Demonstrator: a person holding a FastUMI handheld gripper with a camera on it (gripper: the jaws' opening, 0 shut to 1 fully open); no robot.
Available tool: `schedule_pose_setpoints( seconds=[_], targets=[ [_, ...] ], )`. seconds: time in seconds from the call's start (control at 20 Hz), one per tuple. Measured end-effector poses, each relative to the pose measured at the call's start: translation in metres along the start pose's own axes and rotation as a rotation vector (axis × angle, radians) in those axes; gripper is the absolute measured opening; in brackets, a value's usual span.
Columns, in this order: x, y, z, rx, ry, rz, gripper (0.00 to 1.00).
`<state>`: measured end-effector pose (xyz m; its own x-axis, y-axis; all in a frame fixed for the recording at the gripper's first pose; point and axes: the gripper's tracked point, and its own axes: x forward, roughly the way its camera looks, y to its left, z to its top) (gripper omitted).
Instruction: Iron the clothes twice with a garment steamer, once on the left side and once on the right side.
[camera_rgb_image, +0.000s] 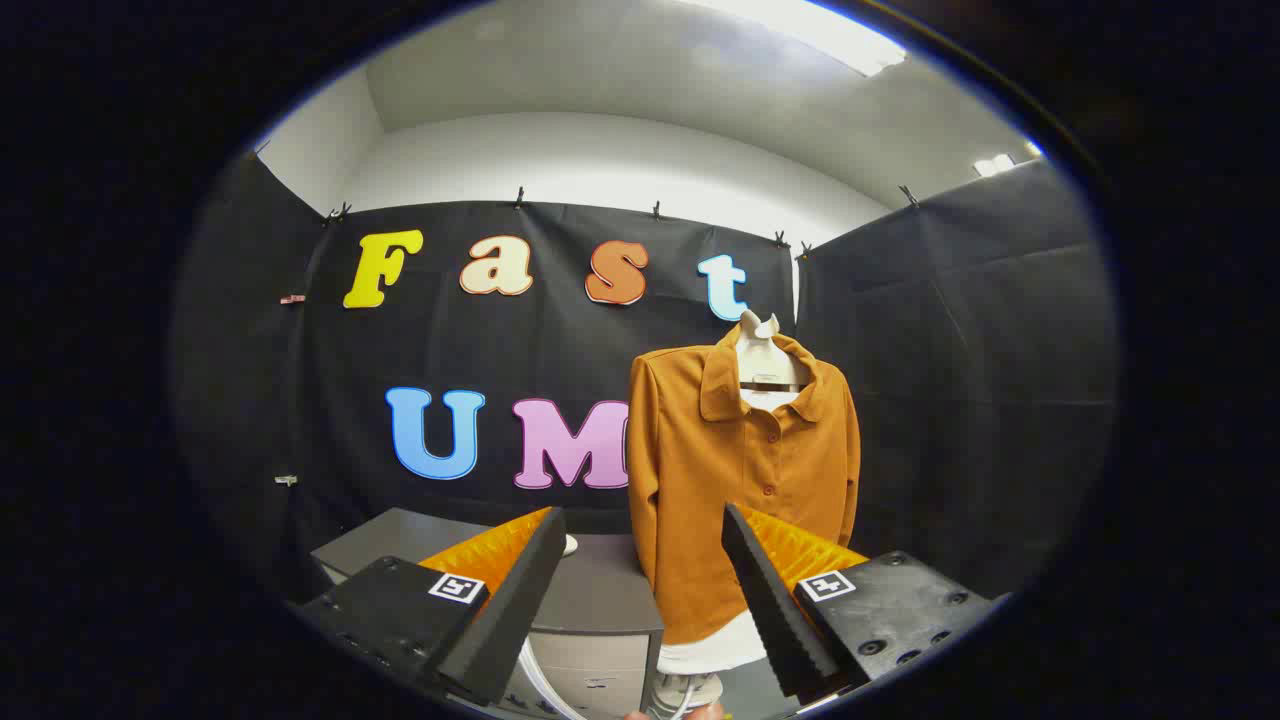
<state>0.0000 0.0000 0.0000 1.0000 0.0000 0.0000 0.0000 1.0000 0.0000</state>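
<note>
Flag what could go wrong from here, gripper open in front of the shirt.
1. The gripper is open and holds nothing; the white hose low between its fingers suggests the steamer sits beneath, so a blind grasp may miss.
2. The orange button-up collared shirt hangs loose on a white mannequin; pressure could swing it.
3. The grey cabinet stands close beside the shirt, crowding left-side strokes.

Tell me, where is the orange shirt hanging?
In the gripper view the orange shirt hangs on a pale mannequin form beyond the open fingers of the hand-held gripper, in front of the black booth wall and beside the grey cabinet.
</note>
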Motion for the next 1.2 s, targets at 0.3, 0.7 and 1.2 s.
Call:
schedule_pose_setpoints(
  seconds=[0.3, 0.7, 1.2],
  targets=[
    [0.0017, 0.008, -0.0055, -0.004, 0.02, 0.006, 0.98],
    [0.003, 0.0028, -0.0024, 0.004, 0.02, -0.028, 0.98],
    [0.0062, 0.0006, -0.0055, -0.006, 0.041, -0.029, 0.98]
  ],
)
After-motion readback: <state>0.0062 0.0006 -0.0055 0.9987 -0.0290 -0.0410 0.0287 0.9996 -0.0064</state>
